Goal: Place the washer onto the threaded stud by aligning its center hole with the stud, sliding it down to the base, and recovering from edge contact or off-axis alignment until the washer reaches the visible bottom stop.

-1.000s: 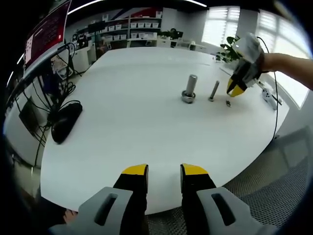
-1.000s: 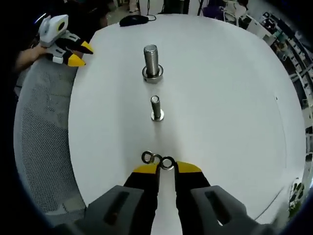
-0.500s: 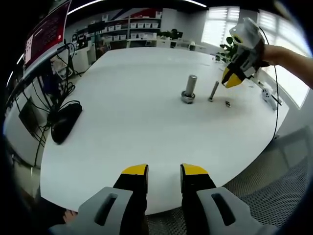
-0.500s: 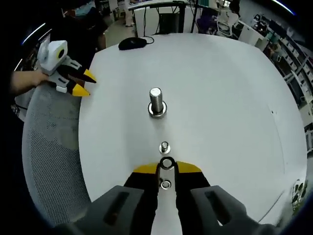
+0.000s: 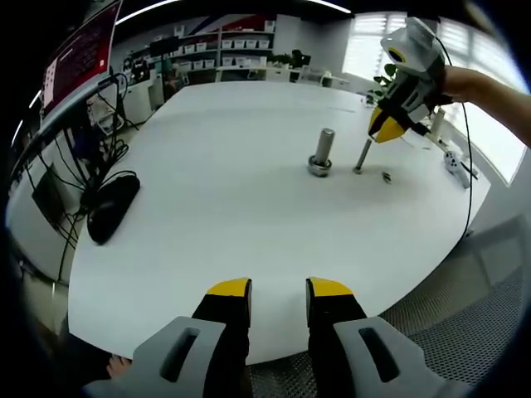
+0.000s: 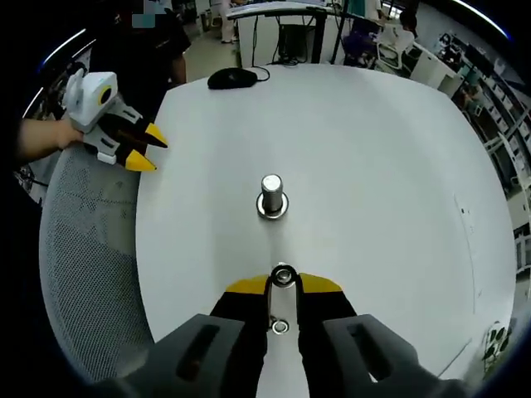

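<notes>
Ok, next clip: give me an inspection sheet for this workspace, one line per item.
Surface: white round table, bare around the parts.
Job's things: large threaded stud upright on its base; thin stud upright beside it; washer at the right gripper's tips, over the thin stud; spare washer lying on the table.
Clutter: black mouse near the table edge.
Grippers: right gripper shut on the washer; left gripper open, holding nothing, at the table edge.
Cables: mouse cable and a bundle off the edge.
Surroundings: mesh chair, shelves, monitor, plant.
</notes>
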Demonstrator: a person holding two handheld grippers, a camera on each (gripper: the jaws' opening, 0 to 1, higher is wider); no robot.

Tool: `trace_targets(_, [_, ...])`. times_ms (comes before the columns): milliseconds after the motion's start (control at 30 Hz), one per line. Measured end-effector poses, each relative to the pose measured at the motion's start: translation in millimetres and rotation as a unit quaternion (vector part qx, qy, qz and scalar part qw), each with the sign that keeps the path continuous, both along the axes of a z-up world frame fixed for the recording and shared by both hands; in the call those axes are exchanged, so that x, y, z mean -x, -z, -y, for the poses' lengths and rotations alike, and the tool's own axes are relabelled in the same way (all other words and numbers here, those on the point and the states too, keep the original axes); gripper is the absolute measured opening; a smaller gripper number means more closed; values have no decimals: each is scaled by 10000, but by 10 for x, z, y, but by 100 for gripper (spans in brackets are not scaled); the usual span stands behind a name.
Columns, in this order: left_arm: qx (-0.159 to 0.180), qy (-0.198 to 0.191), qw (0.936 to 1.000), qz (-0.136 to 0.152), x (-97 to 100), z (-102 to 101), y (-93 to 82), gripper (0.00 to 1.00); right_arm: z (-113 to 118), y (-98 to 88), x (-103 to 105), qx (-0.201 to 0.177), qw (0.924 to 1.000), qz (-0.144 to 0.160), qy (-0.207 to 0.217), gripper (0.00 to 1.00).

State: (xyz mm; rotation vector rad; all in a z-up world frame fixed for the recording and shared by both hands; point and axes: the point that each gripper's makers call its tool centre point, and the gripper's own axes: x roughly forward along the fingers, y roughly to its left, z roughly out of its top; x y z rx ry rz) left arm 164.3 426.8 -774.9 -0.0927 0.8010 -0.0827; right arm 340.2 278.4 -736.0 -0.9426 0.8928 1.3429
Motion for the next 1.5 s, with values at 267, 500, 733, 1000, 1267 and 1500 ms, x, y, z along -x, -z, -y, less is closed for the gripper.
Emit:
trace_targets(267, [10,-4,10000,23,-6,1,-6,24,-5,46,-21,117,9998,73,-128,14])
trace_targets(500, [16,-8,10000,31,-9,0,-5,24,-17,133,-23,242,9996,34,-169,14])
trace_targets(733, [26,-20,10000,46,-11,-4,-11,24,-25,261,-37,376,9990,8,-222,14])
trace_targets(1000, [42,-51,10000,65,-16,-16,-13,24,-27,434,-3,537,9980,63,-339,14])
trace_targets(1267, [43,-37,10000,52,-14,-15,-6,24,-20,565,5,641,9968,47,-474,14])
trace_targets(1500, [54,-45,9999,71,-18,-16,-12,24,42,543,13,545,9967,-11,-600,18])
